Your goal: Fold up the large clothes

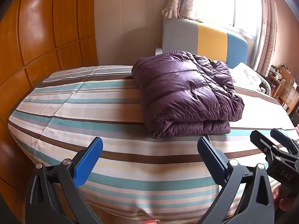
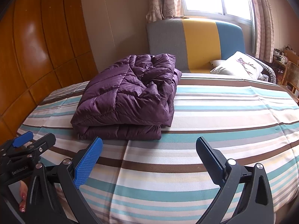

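A purple quilted down jacket lies folded in a thick stack on the striped bed; the right wrist view shows the jacket left of centre. My left gripper hovers open over the bed's near edge, a short way in front of the jacket, nothing between its blue pads. My right gripper is open too, held just in front and to the right of the jacket. Each gripper appears in the other's view: the right one at the right edge, the left one at the left edge.
A wooden wardrobe runs along the left side of the bed. A grey, yellow and blue headboard stands at the far end with a pillow beside it. A wicker chair sits at the right.
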### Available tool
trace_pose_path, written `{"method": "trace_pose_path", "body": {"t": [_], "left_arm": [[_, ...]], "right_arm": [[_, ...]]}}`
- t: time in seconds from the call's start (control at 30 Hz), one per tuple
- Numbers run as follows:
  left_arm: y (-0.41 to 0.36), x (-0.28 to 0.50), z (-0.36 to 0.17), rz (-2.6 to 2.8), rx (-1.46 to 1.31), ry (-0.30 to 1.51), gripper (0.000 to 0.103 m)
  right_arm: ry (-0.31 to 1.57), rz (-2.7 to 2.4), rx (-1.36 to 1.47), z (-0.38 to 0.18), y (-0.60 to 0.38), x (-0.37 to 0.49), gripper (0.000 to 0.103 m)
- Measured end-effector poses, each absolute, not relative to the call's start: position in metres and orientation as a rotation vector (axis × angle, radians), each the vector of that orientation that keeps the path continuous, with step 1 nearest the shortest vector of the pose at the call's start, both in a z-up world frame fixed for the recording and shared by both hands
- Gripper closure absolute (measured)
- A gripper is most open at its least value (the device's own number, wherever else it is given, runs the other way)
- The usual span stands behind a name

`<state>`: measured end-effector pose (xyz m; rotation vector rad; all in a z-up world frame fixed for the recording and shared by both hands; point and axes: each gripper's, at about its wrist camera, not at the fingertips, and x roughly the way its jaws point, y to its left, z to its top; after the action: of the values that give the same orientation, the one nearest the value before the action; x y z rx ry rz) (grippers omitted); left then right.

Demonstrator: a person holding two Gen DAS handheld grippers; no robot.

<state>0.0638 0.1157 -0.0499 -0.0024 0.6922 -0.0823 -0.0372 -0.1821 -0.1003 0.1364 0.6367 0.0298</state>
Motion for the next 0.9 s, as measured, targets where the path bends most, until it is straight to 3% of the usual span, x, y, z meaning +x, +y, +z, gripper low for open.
{"method": "trace_pose_path", "body": {"t": [0.9], "left_arm": [[0.1133,0.0628,-0.0514,-0.080,-0.008,0.697,0.002]], "right_arm": [[0.644,0.035,0.136,-0.1009,-0.1828,-0.0369,0.004]]}}
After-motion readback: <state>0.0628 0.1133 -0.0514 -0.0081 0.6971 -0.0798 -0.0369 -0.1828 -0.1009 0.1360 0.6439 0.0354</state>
